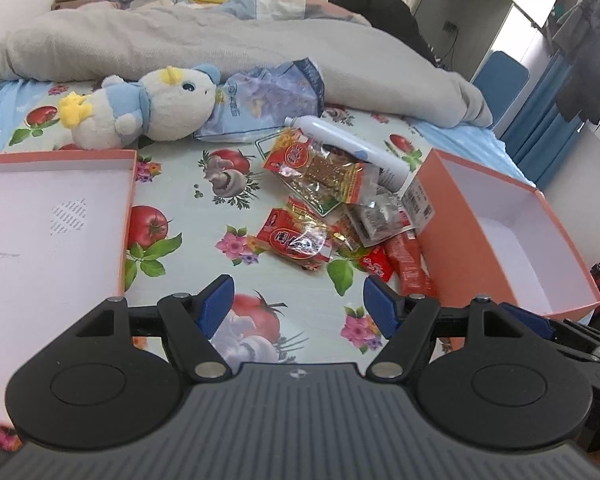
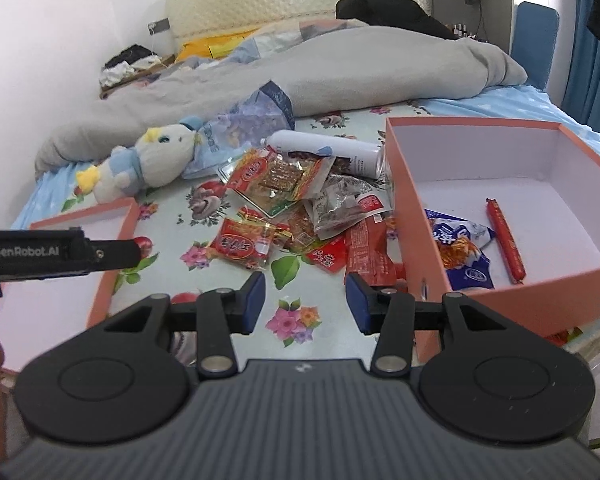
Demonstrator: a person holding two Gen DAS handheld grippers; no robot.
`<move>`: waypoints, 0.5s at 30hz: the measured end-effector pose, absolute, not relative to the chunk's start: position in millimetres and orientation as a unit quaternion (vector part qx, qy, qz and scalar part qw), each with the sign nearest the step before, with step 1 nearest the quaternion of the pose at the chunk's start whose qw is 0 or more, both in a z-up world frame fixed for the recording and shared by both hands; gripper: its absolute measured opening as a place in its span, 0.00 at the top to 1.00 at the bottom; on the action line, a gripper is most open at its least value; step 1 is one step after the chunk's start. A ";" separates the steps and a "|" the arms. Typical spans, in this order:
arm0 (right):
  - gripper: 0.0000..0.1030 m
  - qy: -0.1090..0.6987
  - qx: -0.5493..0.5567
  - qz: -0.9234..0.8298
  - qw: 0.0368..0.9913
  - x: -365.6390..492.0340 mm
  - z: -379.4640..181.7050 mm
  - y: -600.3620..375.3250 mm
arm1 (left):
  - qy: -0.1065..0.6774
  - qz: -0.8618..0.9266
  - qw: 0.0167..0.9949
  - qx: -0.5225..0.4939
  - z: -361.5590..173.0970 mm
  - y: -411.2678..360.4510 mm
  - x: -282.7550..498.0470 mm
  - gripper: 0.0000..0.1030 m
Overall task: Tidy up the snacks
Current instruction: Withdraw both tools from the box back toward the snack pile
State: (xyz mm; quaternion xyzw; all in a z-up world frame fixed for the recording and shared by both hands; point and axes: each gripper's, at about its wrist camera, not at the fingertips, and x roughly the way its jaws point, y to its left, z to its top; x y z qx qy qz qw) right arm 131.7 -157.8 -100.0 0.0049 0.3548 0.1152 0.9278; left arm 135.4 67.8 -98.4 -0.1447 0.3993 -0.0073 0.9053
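Because the snack packets (image 2: 292, 216) lie overlapped in one loose heap on the bed, between the orange box (image 2: 580, 276) and the orange lid (image 1: 128, 208), any pickup risks dragging a neighbour along. Both grippers are released and hold nothing: the left gripper (image 1: 298, 306) stands with its jaws wide, the right gripper (image 2: 306, 302) with a narrower gap, and each hovers short of the heap.

Probable faults, judged from the layout:

- Double pick. The red wrapped packet (image 1: 296, 240) nearest the left gripper lies against others; closing on a shared edge would probably lift two.
- Slip. The wrappers look glossy and crinkled, so a pinch on a thin seam may pull free.
- Rolling. The white spray can (image 1: 352, 144) lies on its side at the rear of the heap and may roll if packets are drawn away.
- Box wall strike. The red packets (image 2: 366, 252) touch the box's near wall, leaving the right gripper little room.
- Collision. Both grippers face the same heap.

The box already holds a blue snack bag (image 2: 456, 248) and a red sausage stick (image 2: 506, 240).

The surface is a soft mattress under a floral sheet (image 1: 188, 216), which would likely yield under downward pressure. A plush toy (image 1: 148, 108), a blue plastic bag (image 1: 268, 100) and a grey blanket (image 1: 220, 36) lie behind the heap. The room is a bedroom with a padded headboard (image 2: 292, 0) and blue curtains (image 2: 592, 56).
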 end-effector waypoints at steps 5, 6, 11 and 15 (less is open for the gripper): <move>0.54 0.358 -0.024 0.103 0.928 155.0 -120.0 -148.1 | 0.414 -0.012 0.899 -0.142 -118.2 73.4 164.6 0.25; 0.54 0.359 -0.031 0.098 0.928 159.6 -125.2 -145.8 | 0.416 -0.013 0.898 -0.141 -122.4 74.8 171.2 0.23; 0.54 0.366 -0.055 0.078 0.926 179.9 -149.0 -139.1 | 0.431 -0.031 0.892 -0.135 -145.8 82.1 205.3 0.22; 0.54 0.376 -0.065 0.066 0.922 194.5 -169.7 -136.4 | 0.443 -0.039 0.886 -0.129 -166.8 86.1 228.8 0.22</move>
